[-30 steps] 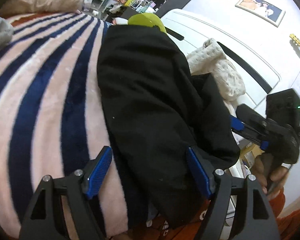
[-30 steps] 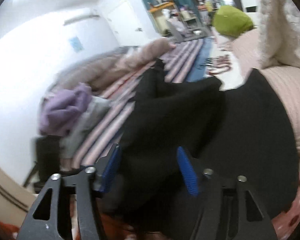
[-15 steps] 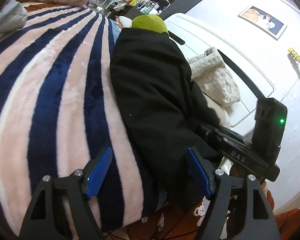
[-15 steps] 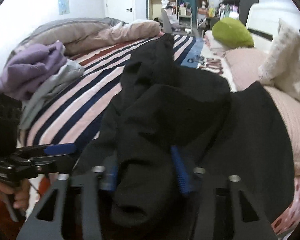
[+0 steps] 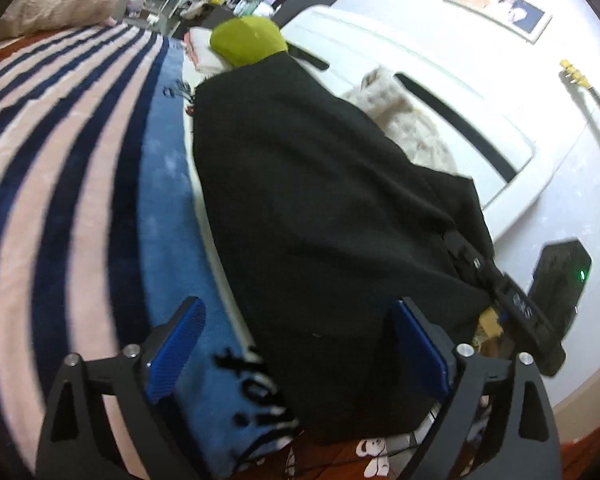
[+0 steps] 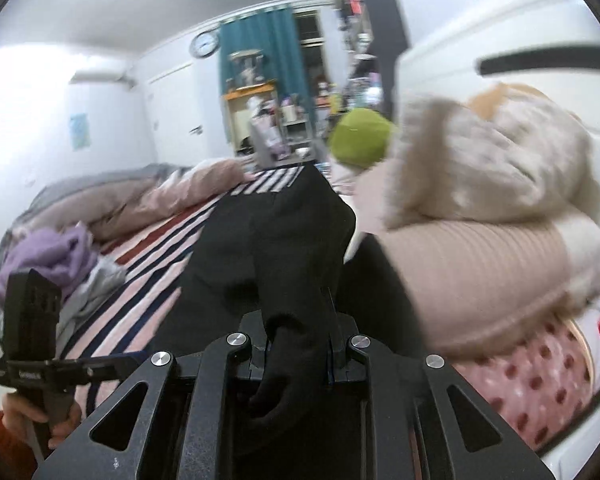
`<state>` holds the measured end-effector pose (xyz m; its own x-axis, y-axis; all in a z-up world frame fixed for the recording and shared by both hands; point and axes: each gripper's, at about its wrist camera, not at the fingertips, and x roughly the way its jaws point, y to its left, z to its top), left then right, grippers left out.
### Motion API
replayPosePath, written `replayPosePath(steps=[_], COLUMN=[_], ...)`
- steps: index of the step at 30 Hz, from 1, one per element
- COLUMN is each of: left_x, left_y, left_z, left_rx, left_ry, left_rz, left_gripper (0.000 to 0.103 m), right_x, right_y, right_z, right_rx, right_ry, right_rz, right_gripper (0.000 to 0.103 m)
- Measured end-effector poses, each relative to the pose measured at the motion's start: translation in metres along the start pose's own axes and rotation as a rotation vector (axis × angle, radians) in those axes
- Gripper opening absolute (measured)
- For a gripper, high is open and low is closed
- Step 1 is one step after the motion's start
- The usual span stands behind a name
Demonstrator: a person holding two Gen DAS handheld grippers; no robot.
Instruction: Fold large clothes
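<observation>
A large black garment [image 5: 320, 208] lies along the bed's right side, over a blue cloth with black lettering [image 5: 172, 216]. My left gripper [image 5: 298, 312] hovers over its near end. Its jaws are opening wide and the blue pads [image 5: 176, 344] press on nothing. In the right wrist view a bunched fold of the black garment [image 6: 284, 248] runs up from between the jaws of my right gripper [image 6: 296, 344]. Those jaws are closing and pinch the fabric. The right gripper's body [image 5: 516, 308] shows at the garment's right edge in the left wrist view.
A pink and navy striped blanket [image 5: 60, 152] covers the bed. A green cushion [image 5: 248, 40], a beige knit throw [image 6: 480, 160] and a pink ribbed pillow [image 6: 480, 272] sit by the white headboard [image 5: 420, 92]. Purple and grey clothes [image 6: 48, 252] are piled at the far left.
The right jaws have gone from apart to pinched on a fold of the black garment, and the gripper has swung towards the headboard. The left jaws have spread wider and pulled back from the garment.
</observation>
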<state>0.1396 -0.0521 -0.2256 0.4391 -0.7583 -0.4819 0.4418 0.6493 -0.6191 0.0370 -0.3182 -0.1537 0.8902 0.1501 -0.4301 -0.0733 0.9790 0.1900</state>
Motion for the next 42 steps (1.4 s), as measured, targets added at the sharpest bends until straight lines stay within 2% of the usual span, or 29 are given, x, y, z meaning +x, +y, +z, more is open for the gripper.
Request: replayPosePath(steps=[3, 7, 9, 13, 14, 16, 19, 22, 27, 29, 31, 33, 34, 36, 37, 39, 42], left_x=[0.029, 0.055, 0.063, 0.065, 0.066, 0.065, 0.054, 0.035, -0.016, -0.028, -0.035, -0.051, -0.060, -0.078, -0.084, -0.094, -0.090], left_y=[-0.004, -0.010, -0.012, -0.011, -0.011, -0.013, -0.007, 0.005, 0.052, 0.073, 0.087, 0.092, 0.091, 0.084, 0.080, 0.067, 0.043], left_z=[-0.001, -0.008, -0.012, -0.015, -0.016, -0.017, -0.015, -0.008, 0.021, 0.028, 0.030, 0.034, 0.036, 0.045, 0.049, 0.058, 0.067], left_rx=[-0.052, -0.094, -0.105, -0.113, -0.114, -0.106, -0.111, -0.115, -0.106, -0.112, -0.108, -0.073, -0.052, -0.025, -0.018, 0.017, 0.103], left_ry=[0.051, 0.107, 0.120, 0.123, 0.120, 0.114, 0.104, 0.075, 0.026, 0.061, 0.104, 0.085, 0.074, 0.047, 0.034, 0.005, 0.014], left_rz=[-0.043, -0.061, -0.053, -0.041, -0.033, -0.004, -0.011, -0.026, 0.026, 0.056, 0.118, 0.159, 0.181, 0.199, 0.183, 0.130, 0.118], left_gripper=[0.098, 0.102, 0.102, 0.100, 0.096, 0.068, 0.051, 0.046, 0.046, 0.050, 0.058, 0.064, 0.066, 0.067, 0.070, 0.072, 0.072], right_x=[0.002, 0.021, 0.026, 0.034, 0.036, 0.041, 0.052, 0.061, 0.091, 0.106, 0.114, 0.113, 0.108, 0.094, 0.084, 0.067, 0.034], right_y=[-0.034, -0.070, -0.081, -0.087, -0.086, -0.082, -0.068, -0.052, 0.004, 0.026, 0.040, 0.047, 0.048, 0.042, 0.035, 0.022, -0.007], right_z=[-0.015, -0.042, -0.051, -0.055, -0.055, -0.053, -0.056, -0.051, -0.041, -0.040, -0.042, -0.041, -0.039, -0.030, -0.024, -0.016, 0.011], right_rx=[0.080, 0.159, 0.209, 0.225, 0.225, 0.223, 0.240, 0.243, 0.201, 0.189, 0.188, 0.170, 0.150, 0.105, 0.100, 0.101, 0.119], right_ry=[0.040, 0.168, 0.178, 0.197, 0.204, 0.213, 0.224, 0.228, 0.284, 0.321, 0.353, 0.368, 0.369, 0.387, 0.381, 0.358, 0.258], right_rz=[-0.010, 0.071, 0.134, 0.167, 0.173, 0.176, 0.209, 0.251, 0.383, 0.421, 0.449, 0.473, 0.473, 0.454, 0.447, 0.417, 0.335], right_gripper=[0.012, 0.013, 0.013, 0.013, 0.013, 0.014, 0.014, 0.014, 0.014, 0.014, 0.015, 0.026, 0.029, 0.051, 0.056, 0.059, 0.059])
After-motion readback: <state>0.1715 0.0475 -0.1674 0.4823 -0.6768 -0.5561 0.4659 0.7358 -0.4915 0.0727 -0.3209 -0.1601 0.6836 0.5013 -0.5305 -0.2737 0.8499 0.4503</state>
